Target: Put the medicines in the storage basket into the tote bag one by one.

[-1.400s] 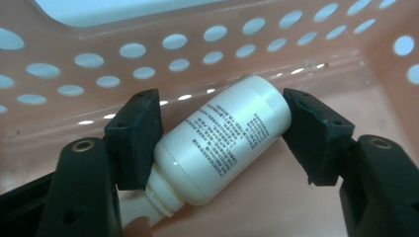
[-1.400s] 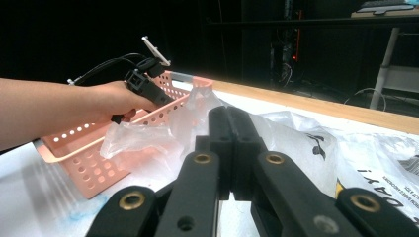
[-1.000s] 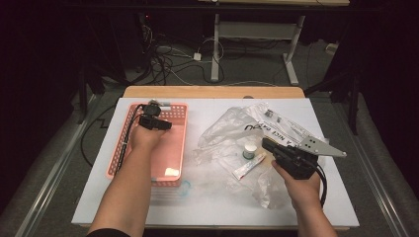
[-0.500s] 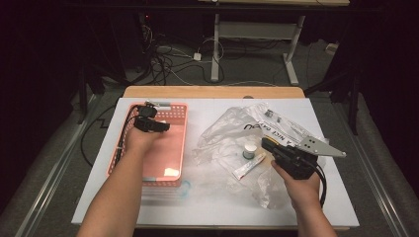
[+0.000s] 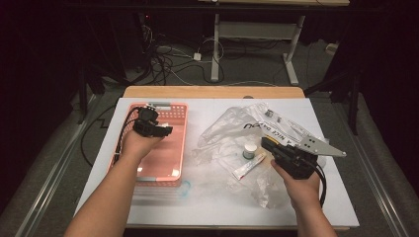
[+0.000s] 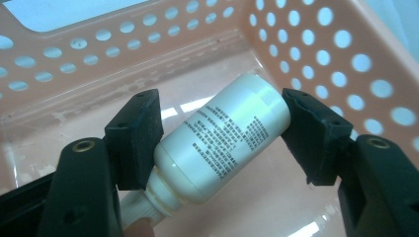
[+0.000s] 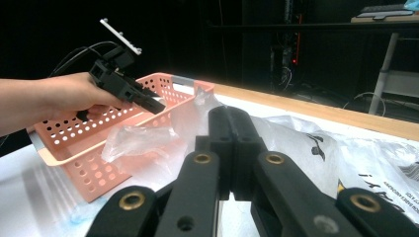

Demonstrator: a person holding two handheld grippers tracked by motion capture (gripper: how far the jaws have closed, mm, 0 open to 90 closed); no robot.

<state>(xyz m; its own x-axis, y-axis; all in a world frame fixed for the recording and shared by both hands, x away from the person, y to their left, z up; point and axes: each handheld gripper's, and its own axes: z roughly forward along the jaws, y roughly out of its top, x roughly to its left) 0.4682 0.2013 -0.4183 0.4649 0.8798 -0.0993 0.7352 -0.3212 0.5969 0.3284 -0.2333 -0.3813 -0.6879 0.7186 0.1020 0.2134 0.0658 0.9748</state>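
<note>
1. Hands are entering the high view from the bottom edge, each carrying a claw over the white bench (image 5: 217, 207).
2. Nearest on the right side, the right claw (image 5: 269, 144) is staying where it was a second ago, its jaws pressed fully together with nothing between them; in the right gripper view the right claw (image 7: 231, 128) is showing the two black jaws meeting in a closed line.
3. Just beyond its tip, a small white jar (image 5: 250, 150) is standing upright and a white tube (image 5: 248, 166) is lying flat, both on the crumpled clear plastic bag (image 5: 232, 123), unmoved from the earlier frames.
4. On the left side, the left claw (image 5: 160, 131) is gripping a white bottle (image 6: 225, 140); the left gripper view is showing the pads pressing on opposite ends of the bottle, which is lying tilted between them, printed side up, cap end low at the left jaw.
5. Compared with a second ago, the left hand is now sitting a little farther up and leftward in the high view, over the far half of the pink basket (image 5: 175, 168), with the grip unchanged.
6. The bottle is being held inside the basket, above its glossy floor and near its perforated far wall.
7. Farthest off, a wooden strip (image 5: 212, 92) is edging the bench, with cables on the floor behind.
</note>
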